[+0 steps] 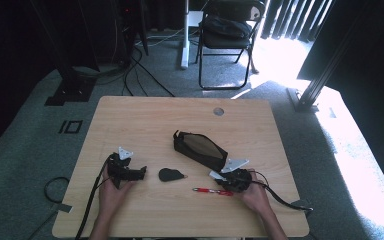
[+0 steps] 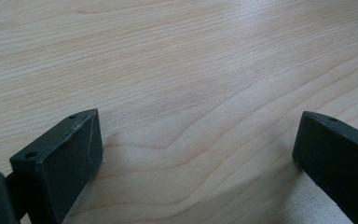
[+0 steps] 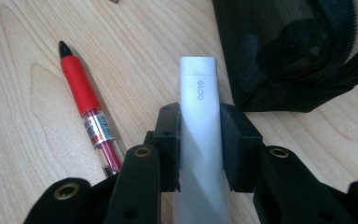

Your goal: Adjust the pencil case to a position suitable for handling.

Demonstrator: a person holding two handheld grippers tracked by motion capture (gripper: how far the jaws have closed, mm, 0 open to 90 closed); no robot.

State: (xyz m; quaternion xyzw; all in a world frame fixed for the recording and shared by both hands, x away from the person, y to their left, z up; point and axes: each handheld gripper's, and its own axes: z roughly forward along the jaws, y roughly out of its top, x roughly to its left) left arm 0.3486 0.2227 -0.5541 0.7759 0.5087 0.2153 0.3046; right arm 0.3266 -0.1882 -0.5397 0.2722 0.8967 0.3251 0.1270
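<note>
Both grippers are black: the left gripper [image 1: 141, 173] and right gripper [image 1: 219, 176] each carry a grey three-cornered plate, brass-ringed screw holes and a trailing black cable.

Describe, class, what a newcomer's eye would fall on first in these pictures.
First comes the white glue stick, clamped between the right gripper's jaws near the table's front right. Just beyond it lies the black mesh pouch, and beside it the red pen. On the left, the left gripper rests open over bare wood.
</note>
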